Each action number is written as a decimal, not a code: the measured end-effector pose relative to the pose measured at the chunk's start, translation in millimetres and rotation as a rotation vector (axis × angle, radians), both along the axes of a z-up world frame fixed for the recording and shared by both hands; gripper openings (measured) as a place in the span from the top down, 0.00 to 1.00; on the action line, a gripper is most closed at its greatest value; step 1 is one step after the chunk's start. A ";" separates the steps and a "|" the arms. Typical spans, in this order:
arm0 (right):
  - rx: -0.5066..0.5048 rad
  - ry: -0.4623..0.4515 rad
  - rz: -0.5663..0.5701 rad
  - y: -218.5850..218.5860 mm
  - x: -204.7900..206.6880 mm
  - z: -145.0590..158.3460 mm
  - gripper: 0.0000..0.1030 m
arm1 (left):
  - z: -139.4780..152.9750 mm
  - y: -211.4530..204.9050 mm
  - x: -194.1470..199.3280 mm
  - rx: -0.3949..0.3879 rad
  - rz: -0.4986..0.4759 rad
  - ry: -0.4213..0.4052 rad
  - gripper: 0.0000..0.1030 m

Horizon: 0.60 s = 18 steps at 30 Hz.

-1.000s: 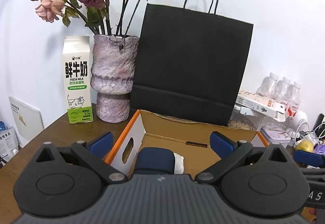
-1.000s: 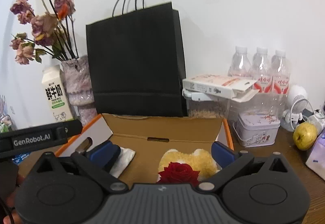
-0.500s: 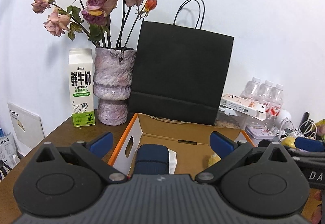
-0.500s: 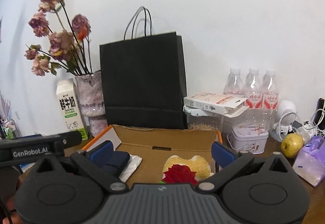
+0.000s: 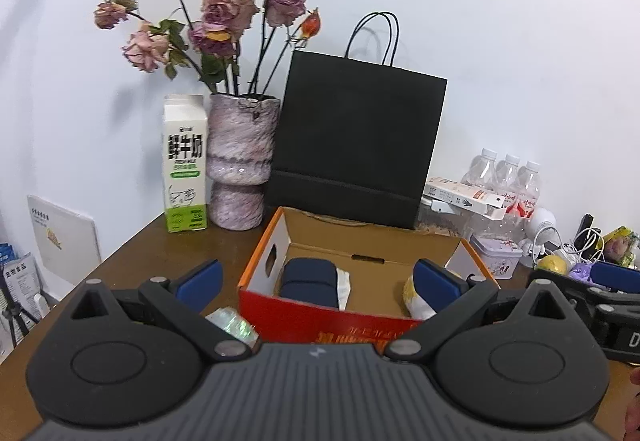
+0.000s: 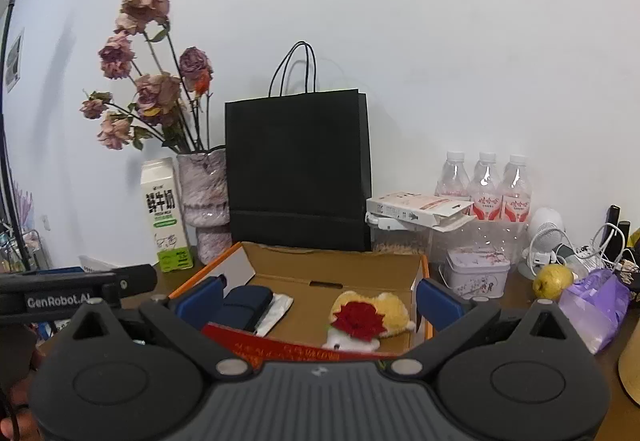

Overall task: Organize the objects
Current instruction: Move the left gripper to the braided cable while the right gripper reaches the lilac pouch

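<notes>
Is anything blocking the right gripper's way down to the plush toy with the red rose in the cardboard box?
Only the box's near red wall lies between the right gripper and the plush toy. The box is open on top and nothing covers the toy; the navy case sits apart, to its left.

The cardboard box (image 5: 276, 261) is orange-edged, red on its near wall with gold lettering, plain brown within; the case (image 6: 244, 303) in it is navy; the plush toy (image 6: 390, 311) is yellow with a red rose (image 6: 358, 319); the paper bag (image 6: 298, 169) is black; the milk carton (image 5: 185, 161) is white and green with black characters; the vase (image 5: 240, 157) is mottled mauve-pink; the table (image 5: 200, 245) is brown wood.
</notes>
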State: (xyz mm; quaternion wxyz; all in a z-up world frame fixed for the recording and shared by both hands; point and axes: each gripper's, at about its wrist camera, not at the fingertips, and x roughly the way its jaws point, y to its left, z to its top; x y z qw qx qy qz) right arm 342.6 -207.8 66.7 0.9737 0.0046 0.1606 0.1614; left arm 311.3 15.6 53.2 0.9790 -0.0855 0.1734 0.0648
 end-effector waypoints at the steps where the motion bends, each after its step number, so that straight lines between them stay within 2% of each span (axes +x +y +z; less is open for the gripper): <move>1: -0.002 -0.001 0.000 -0.7 -6.4 0.4 0.00 | 0.3 0.8 -5.5 -0.002 0.004 0.001 0.00; 8: -0.012 0.003 0.007 -3.5 -43.8 -0.6 0.00 | -5.4 4.4 -45.6 -0.002 0.006 0.026 0.00; 18: -0.025 0.042 0.019 -7.8 -92.7 -17.9 0.00 | -13.3 -1.2 -94.0 0.031 -0.001 0.060 0.00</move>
